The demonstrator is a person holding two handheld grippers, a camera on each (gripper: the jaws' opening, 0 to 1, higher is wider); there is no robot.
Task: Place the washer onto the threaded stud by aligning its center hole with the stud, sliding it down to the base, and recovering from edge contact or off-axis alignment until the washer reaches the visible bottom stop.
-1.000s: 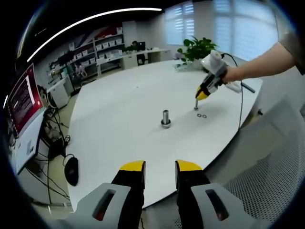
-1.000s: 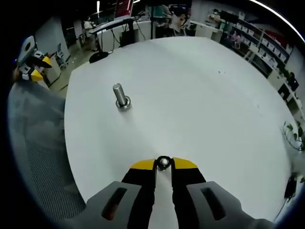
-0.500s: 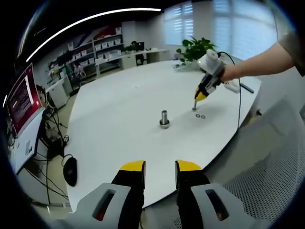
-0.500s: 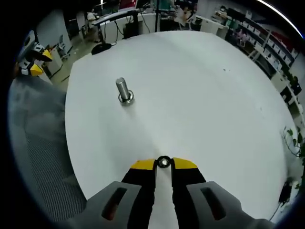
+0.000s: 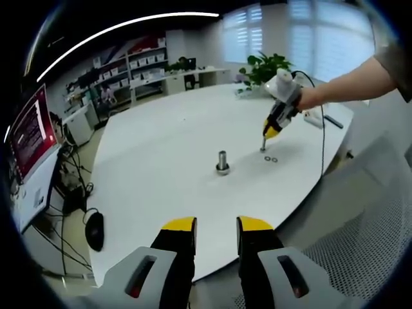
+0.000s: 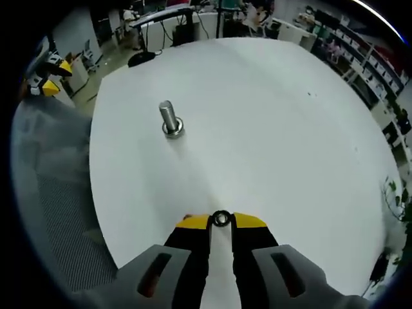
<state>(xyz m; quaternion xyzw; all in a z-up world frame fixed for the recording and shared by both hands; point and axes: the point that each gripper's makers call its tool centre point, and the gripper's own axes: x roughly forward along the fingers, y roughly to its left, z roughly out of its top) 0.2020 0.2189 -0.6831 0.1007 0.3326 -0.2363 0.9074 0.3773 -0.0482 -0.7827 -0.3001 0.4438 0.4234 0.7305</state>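
In the left gripper view we noted our left gripper (image 5: 215, 226) low at the near edge of the white table (image 5: 161, 161), jaws parted with bare space between the yellow tips, gripping nothing. At mid-table stood the threaded stud (image 5: 223, 161), a short upright grey metal post on a wider collar. To its right lay two spare washers (image 5: 272, 158), small dark rings flat on the table, side by side. Just above them we saw the right gripper (image 5: 264, 138) tipped down toward the table, with a person's forearm (image 5: 347, 87) behind it.

In the right gripper view, the stud (image 6: 170, 120) stood upright at far left, well apart from our right gripper (image 6: 221, 220). Its jaws were drawn narrow, pinching the washer (image 6: 221, 219) between the yellow tips: a small bright metal ring, centre hole dark, held edge-on above the table (image 6: 277, 129).
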